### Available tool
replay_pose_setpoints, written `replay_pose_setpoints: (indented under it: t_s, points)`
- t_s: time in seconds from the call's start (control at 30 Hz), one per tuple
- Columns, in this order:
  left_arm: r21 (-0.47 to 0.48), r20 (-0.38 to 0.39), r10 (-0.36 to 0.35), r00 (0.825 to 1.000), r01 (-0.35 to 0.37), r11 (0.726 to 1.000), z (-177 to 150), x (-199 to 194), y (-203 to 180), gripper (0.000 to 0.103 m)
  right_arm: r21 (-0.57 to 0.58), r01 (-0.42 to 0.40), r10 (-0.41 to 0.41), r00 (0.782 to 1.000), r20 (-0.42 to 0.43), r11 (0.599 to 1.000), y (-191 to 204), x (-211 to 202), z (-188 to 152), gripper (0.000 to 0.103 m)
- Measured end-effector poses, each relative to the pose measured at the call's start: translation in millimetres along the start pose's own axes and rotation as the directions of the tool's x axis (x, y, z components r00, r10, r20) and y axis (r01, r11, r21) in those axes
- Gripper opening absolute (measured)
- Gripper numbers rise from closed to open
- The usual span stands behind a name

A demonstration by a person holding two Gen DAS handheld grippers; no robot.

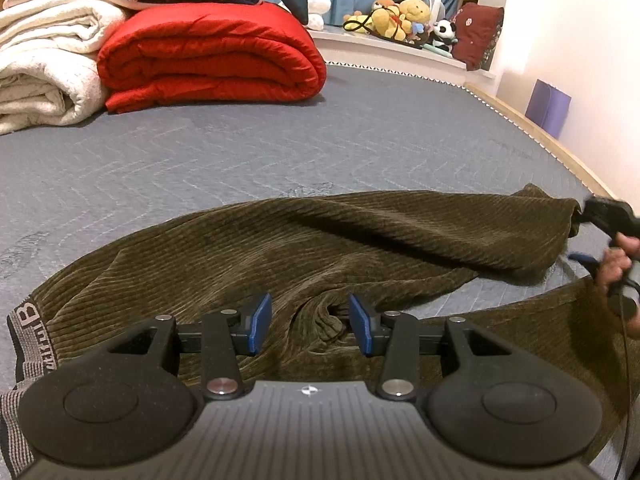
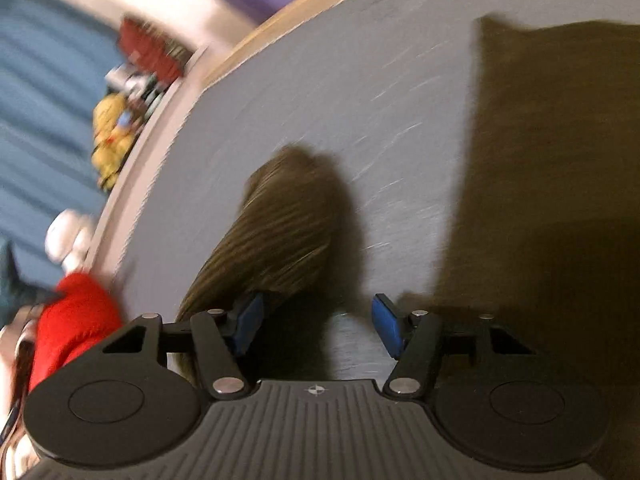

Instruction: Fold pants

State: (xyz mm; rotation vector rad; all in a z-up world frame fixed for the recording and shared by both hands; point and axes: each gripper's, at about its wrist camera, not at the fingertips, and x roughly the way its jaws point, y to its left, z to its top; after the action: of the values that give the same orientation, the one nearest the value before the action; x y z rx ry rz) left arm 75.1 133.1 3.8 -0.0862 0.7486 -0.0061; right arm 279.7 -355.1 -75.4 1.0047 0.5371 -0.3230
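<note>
Olive-brown corduroy pants (image 1: pixel 320 248) lie across the grey mattress (image 1: pixel 200 168), waistband (image 1: pixel 24 332) at the left with a grey band and a letter B. My left gripper (image 1: pixel 310 322) is open, its blue pads (image 1: pixel 260 320) either side of a bunched fold at the crotch. In the right wrist view, which is blurred, my right gripper (image 2: pixel 318 326) is open over the mattress (image 2: pixel 320 100); one lifted pant leg end (image 2: pixel 280 232) lies against its left pad (image 2: pixel 248 324), the other leg (image 2: pixel 560 160) lies flat at right. The right gripper also shows in the left wrist view (image 1: pixel 612 216) at that leg's end.
A folded red quilt (image 1: pixel 212 52) and white blankets (image 1: pixel 44 68) are stacked at the far left. Plush toys (image 1: pixel 404 16) sit on a ledge behind the bed. A wooden bed edge (image 1: pixel 552 144) and a purple box (image 1: pixel 548 106) are at right by the wall.
</note>
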Motion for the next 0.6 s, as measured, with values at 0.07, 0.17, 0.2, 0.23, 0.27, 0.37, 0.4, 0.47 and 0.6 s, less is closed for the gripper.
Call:
replay_pose_setpoints:
  t_s: [0.07, 0.17, 0.2, 0.23, 0.27, 0.37, 0.4, 0.47, 0.6]
  points:
    - [0.006, -0.003, -0.003, 1.0, 0.003, 1.0, 0, 3, -1, 0.048, -0.016, -0.047, 0.047, 0.999, -0.027, 0.999, 10, 21, 2, 0.064]
    - [0.02, -0.01, -0.002, 1.0, 0.002, 1.0, -1, 7, -3, 0.048, -0.043, -0.072, 0.07, 0.997, -0.041, 0.996, 28, 47, 12, 0.073]
    - [0.022, -0.014, -0.002, 1.0, 0.002, 1.0, -2, 8, -3, 0.048, -0.058, -0.071, 0.069, 0.997, -0.035, 0.996, 35, 56, 15, 0.077]
    - [0.021, -0.016, -0.002, 1.0, 0.003, 1.0, -2, 9, -2, 0.048, -0.071, -0.077, 0.075, 0.997, -0.035, 0.995, 41, 64, 17, 0.077]
    - [0.02, -0.018, -0.001, 1.0, 0.001, 1.0, -1, 11, -1, 0.048, -0.084, -0.083, 0.08, 0.996, -0.037, 0.993, 48, 70, 18, 0.077]
    - [0.014, -0.02, 0.001, 1.0, -0.001, 1.0, 0, 13, 1, 0.048, -0.135, -0.095, 0.089, 0.995, -0.048, 0.986, 68, 90, 20, 0.077]
    - [0.013, -0.02, 0.001, 1.0, -0.001, 1.0, 1, 13, 1, 0.049, -0.152, -0.101, 0.092, 0.994, -0.062, 0.983, 73, 98, 21, 0.077]
    - [0.013, -0.02, -0.001, 1.0, 0.001, 1.0, 2, 14, 1, 0.049, -0.167, -0.102, 0.091, 0.993, -0.069, 0.981, 79, 105, 22, 0.077]
    - [0.017, -0.015, -0.009, 1.0, 0.009, 1.0, 4, 13, 0, 0.049, -0.194, -0.123, 0.115, 0.992, -0.052, 0.973, 86, 102, 25, 0.066]
